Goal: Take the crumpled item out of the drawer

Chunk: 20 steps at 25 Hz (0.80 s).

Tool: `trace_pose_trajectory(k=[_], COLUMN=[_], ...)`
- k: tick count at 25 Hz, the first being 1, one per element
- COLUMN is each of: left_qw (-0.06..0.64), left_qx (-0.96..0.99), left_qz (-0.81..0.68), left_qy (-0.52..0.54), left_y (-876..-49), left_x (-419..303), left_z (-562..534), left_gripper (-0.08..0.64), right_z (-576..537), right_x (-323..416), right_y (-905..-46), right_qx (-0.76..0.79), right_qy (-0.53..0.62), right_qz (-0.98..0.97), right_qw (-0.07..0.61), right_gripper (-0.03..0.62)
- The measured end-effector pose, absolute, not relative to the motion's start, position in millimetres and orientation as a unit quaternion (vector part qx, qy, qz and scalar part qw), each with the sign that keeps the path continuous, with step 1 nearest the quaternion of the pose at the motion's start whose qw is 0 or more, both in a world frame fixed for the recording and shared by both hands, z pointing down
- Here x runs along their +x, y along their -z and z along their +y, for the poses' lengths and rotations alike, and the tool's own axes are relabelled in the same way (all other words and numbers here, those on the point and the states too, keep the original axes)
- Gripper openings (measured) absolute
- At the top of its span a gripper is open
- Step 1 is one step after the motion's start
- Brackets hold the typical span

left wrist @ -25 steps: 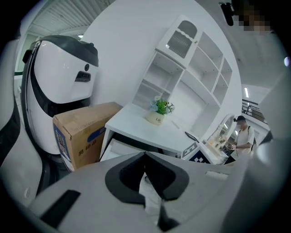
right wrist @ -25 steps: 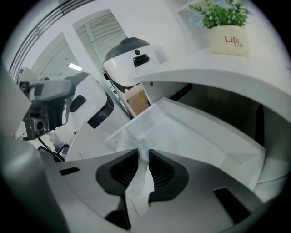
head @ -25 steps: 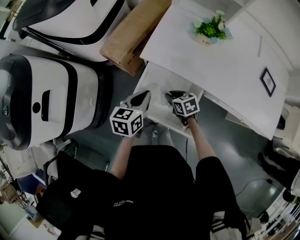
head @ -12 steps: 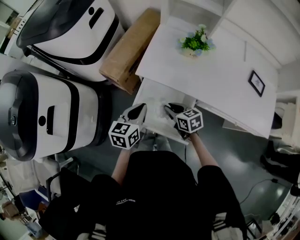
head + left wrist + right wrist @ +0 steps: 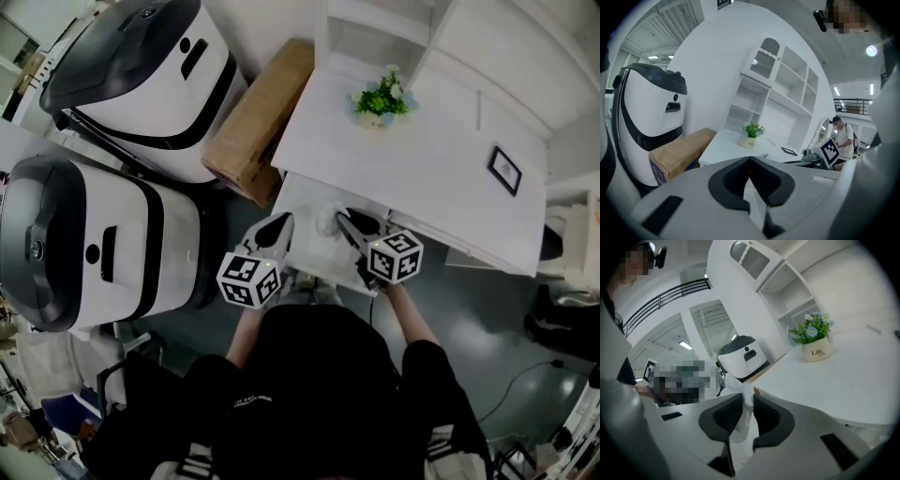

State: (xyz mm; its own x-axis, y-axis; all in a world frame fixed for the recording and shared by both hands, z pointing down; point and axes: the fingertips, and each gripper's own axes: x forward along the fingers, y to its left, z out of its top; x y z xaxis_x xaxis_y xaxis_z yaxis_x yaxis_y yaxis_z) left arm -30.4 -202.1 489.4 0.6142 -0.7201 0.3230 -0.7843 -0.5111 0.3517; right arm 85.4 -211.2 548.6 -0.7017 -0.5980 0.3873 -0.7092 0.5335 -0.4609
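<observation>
Because the crumpled white paper wad (image 5: pixel 743 397) is soft & shapeless, the right gripper (image 5: pixel 748 398) has its fingers (image 5: pixel 766 414) clamped on it near the tips, w/ a tail of paper hanging down btwn the pads. A light pinch is prob. enough here. In the head view the wad sits at that gripper's tips, over the open white drawer (image 5: pixel 302 204) & close to the front edge of the white tabletop (image 5: pixel 422 159). It looks clear of the drawer, so the task seems nearly done. The left gripper (image 5: pixel 749 159) carries nothing, fingers together at the tips, held near the drawer's left side, prob. just to keep out of the way. A small potted plant (image 5: pixel 378 97) stands well apart at the tabletop's rear.
</observation>
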Motion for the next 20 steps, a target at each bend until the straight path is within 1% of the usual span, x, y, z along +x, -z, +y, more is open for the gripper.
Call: trace_pose_trajectory(k=[20], left_qw=[0.142], left_qx=[0.877], left_qz=[-0.458], left_qy=[-0.022], left_y=[-414], left_x=[-47], left_z=[-225], left_gripper=[-0.002], right_z=[-230], right_x=[120], right_y=[-434], right_qx=[0.447], right_qy=[-0.205], right_qz=[-0.870], right_qw=[-0.034], right_gripper=[0.064])
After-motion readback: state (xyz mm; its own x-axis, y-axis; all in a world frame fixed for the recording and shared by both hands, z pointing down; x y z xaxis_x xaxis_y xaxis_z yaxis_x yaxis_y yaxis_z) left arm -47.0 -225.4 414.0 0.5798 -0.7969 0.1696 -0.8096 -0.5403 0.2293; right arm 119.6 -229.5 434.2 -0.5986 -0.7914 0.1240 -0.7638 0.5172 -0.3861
